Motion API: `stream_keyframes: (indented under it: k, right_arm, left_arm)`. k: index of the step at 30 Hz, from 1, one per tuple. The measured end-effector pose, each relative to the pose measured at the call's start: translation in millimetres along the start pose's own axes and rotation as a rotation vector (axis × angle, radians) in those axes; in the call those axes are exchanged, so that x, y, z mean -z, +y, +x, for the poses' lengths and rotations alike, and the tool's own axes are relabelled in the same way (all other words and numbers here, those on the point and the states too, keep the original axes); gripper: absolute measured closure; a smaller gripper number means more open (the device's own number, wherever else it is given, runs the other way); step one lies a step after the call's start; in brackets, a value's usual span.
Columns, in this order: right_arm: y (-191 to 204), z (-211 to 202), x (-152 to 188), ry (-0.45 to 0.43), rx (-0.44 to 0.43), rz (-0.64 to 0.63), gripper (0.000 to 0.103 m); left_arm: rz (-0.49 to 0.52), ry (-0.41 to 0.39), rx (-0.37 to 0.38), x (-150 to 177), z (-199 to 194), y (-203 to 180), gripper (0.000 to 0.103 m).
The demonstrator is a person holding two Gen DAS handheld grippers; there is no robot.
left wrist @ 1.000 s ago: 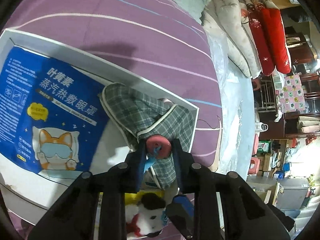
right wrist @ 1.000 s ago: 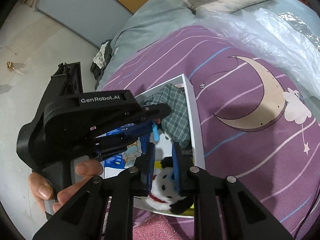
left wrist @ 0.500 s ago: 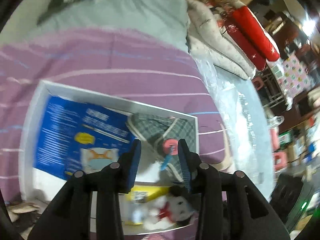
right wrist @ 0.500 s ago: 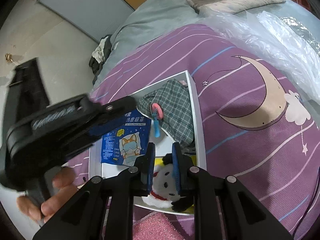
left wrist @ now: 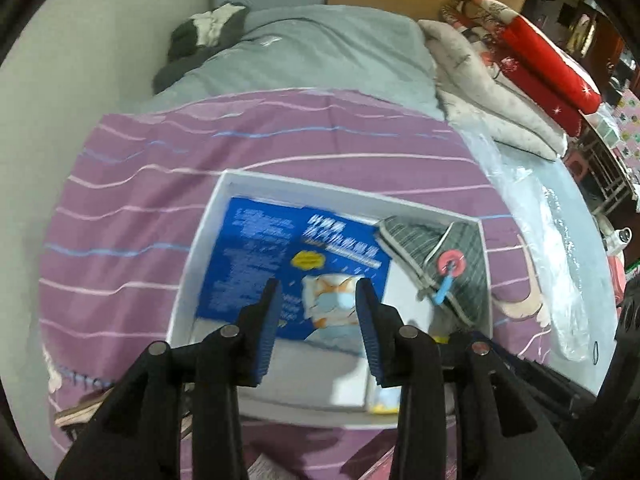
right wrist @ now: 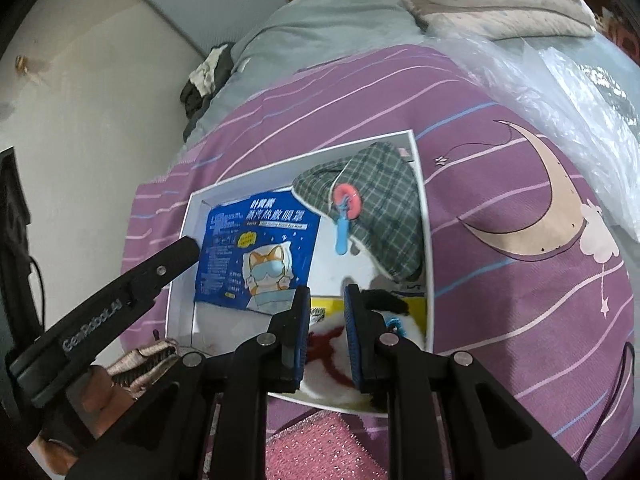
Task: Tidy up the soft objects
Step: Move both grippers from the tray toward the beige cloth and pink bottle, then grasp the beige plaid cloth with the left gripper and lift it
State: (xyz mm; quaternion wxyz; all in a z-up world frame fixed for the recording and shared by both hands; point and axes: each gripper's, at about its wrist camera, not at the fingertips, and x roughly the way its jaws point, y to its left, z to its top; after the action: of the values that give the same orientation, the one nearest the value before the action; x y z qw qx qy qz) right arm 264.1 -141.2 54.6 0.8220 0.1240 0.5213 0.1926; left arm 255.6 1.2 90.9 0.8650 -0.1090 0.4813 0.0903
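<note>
A shallow white cardboard box (right wrist: 422, 184) lies open. A green plaid fabric pouch (right wrist: 384, 204) fills its far right corner. A blue printed eye-mask packet (right wrist: 256, 248) lies flat at its left.

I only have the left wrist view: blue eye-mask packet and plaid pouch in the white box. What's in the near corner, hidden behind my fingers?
Observer: A white plush toy with a red scarf lies there, partly over a yellow packet.
Operator: Where's the right gripper?
Observer: The right gripper is over that plush, jaws narrow; I cannot tell whether it grips.
Operator: Anything outside the box, near side?
Observer: A pink glittery item, just past the white box's near rim.
</note>
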Motion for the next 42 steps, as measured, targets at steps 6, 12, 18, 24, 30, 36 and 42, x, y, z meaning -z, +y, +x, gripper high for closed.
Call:
stream_keyframes:
  k: [6,12,18,24,30,36,42]
  right_arm:
    - [21,3,5,0.022,0.033,-0.063,0.086]
    - [41,-1,12,0.031,0.031,-0.113,0.084]
    - [61,-16,18,0.016,-0.042,-0.159,0.073]
    - [91,-21,25,0.034,-0.160,-0.228,0.070]
    - [122,-8,35,0.088,-0.176,-0.295,0.070]
    - [138,0,41,0.112,-0.164,-0.336,0.070]
    - [153,10,47,0.148,-0.156,-0.367,0.070]
  left_arm:
    - [-0.016,0.051,-0.042,19,-8,21,0.063]
    - [-0.039,0.050,-0.062,34,-27,37,0.063]
    - [-0.105,0.034,-0.033,47,-51,65,0.063]
    - [-0.204,-0.010,-0.002,54,-73,96,0.063]
    - [-0.257,0.002,-0.012,65,-74,121,0.063]
    - [-0.344,0.002,0.010,76,-75,153,0.063]
    - [-0.406,-0.009,0.058,83,-87,176,0.063]
